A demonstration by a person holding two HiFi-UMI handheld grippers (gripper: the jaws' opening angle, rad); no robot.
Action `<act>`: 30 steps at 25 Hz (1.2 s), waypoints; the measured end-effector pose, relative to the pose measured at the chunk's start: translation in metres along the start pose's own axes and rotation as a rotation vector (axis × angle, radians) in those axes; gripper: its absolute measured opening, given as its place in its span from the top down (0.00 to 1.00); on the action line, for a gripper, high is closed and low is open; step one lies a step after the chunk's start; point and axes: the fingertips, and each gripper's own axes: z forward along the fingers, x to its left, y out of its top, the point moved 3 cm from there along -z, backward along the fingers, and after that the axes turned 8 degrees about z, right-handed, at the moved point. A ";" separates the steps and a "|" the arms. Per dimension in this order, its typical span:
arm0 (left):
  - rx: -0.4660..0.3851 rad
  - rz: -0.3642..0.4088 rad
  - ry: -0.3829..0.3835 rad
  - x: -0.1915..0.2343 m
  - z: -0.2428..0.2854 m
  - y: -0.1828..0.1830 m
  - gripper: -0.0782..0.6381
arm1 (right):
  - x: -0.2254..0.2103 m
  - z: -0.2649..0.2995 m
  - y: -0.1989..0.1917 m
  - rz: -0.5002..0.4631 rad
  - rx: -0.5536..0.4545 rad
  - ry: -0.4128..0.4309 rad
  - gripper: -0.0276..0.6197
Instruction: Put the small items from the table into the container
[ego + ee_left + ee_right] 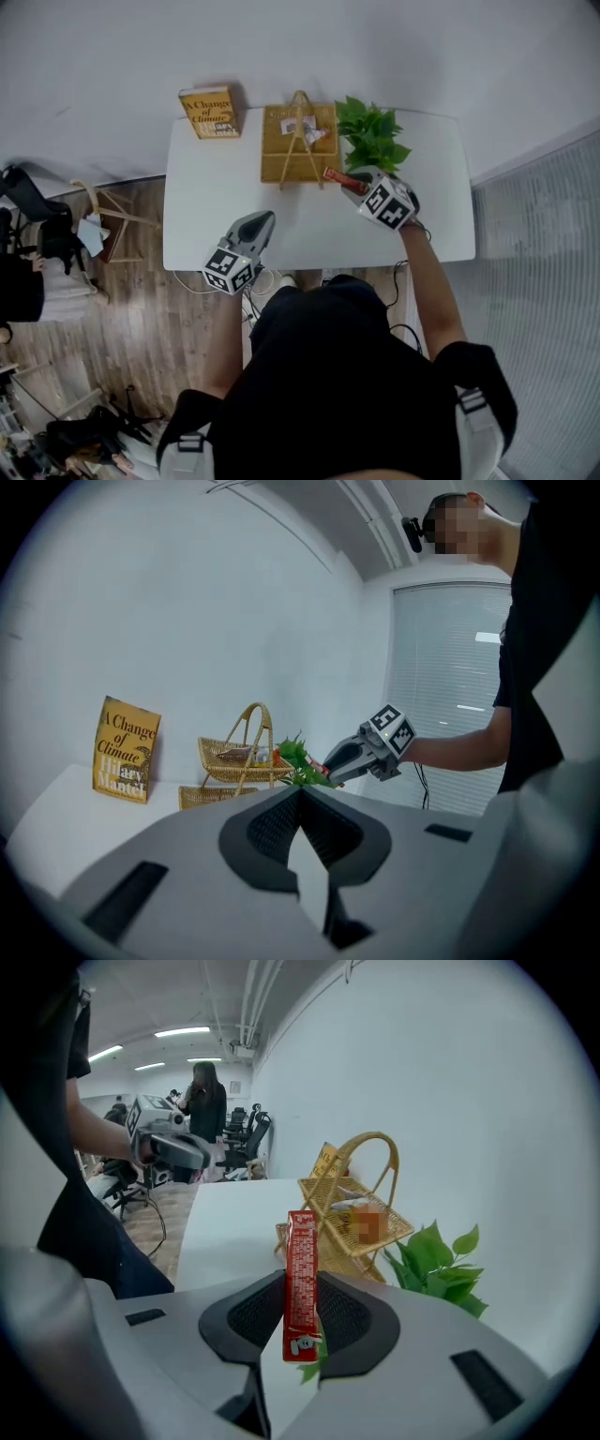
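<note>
A wicker basket with a tall handle stands at the back middle of the white table, with a few small items in its upper tray. My right gripper hovers just right of the basket's front corner, shut on a long red packet. In the right gripper view the red packet stands upright between the pads, with the basket just beyond. My left gripper hangs over the table's front edge, jaws closed and nothing between them.
A yellow book stands at the table's back left. A green leafy plant sits right of the basket, close under my right gripper. Wooden floor, a small rack and clutter lie to the left. People and office chairs are far behind.
</note>
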 end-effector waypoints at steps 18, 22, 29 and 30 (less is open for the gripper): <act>-0.020 -0.001 0.139 0.005 0.046 0.023 0.89 | -0.085 0.029 0.083 -0.202 0.001 0.137 0.78; -0.019 0.005 0.120 0.017 0.053 0.029 0.89 | -0.091 0.036 0.086 -0.210 0.019 0.124 0.78; -0.018 -0.016 0.103 0.031 0.061 0.027 0.89 | -0.108 0.053 0.097 -0.245 0.057 0.115 0.78; -0.014 -0.017 0.105 0.032 0.061 0.025 0.89 | -0.110 0.057 0.099 -0.239 0.060 0.120 0.78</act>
